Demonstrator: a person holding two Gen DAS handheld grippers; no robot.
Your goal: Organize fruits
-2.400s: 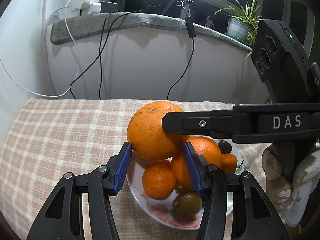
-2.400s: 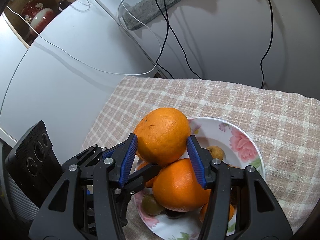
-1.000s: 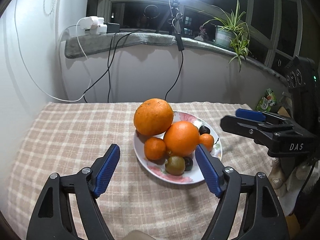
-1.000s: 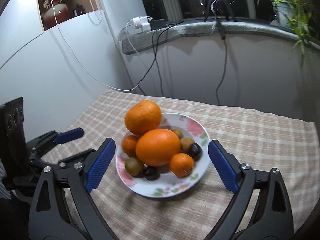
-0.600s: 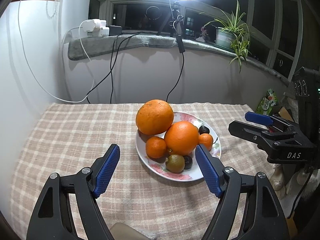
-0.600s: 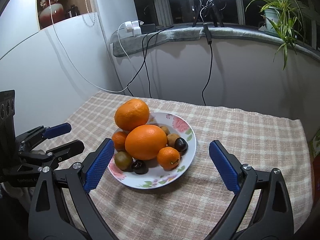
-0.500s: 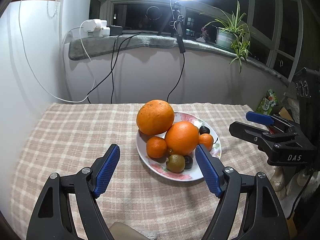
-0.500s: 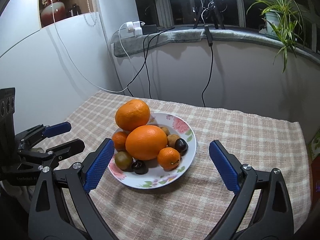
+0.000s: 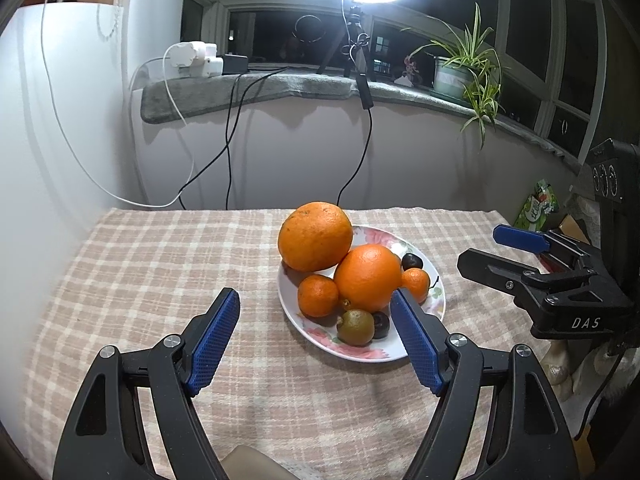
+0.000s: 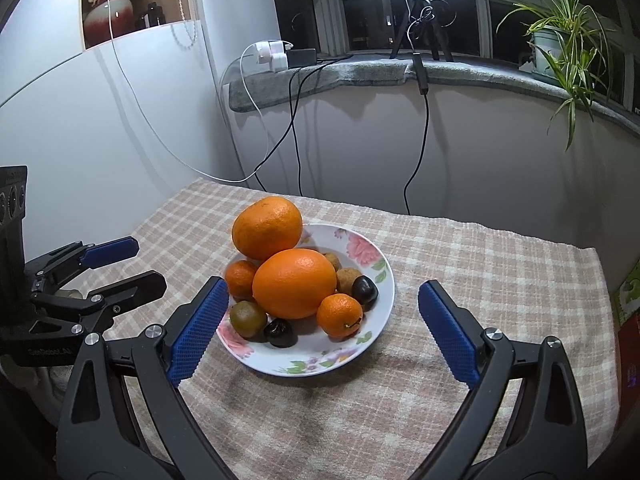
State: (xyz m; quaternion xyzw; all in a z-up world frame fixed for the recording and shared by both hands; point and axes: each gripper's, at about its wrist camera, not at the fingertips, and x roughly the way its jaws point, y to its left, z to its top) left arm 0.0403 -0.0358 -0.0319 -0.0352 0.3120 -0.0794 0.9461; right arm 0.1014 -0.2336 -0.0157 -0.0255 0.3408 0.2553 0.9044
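Note:
A flowered white plate (image 9: 434,280) (image 10: 372,256) sits on the checked tablecloth and holds a heap of fruit. The biggest orange (image 9: 315,236) (image 10: 267,227) leans on the plate's far left rim, atop the pile. Beside it lies a second large orange (image 9: 367,277) (image 10: 294,283), with small mandarins (image 9: 317,295) (image 10: 340,315), a green-brown fruit (image 9: 355,327) (image 10: 248,319) and dark plums (image 10: 364,289) around it. My left gripper (image 9: 314,338) is open, empty, short of the plate. My right gripper (image 10: 324,328) is open and empty too, its fingers either side of the plate's near edge.
The checked cloth (image 9: 160,264) covers the whole table. Behind it a wall and a grey sill (image 9: 256,88) carry hanging cables, chargers, a ring light and a potted plant (image 10: 560,36). The right gripper's body shows at the left wrist view's right edge (image 9: 560,280).
Both grippers let go of the biggest orange, opened wide and drew back from the plate. The orange now rests on the pile. Over the last half second little has moved.

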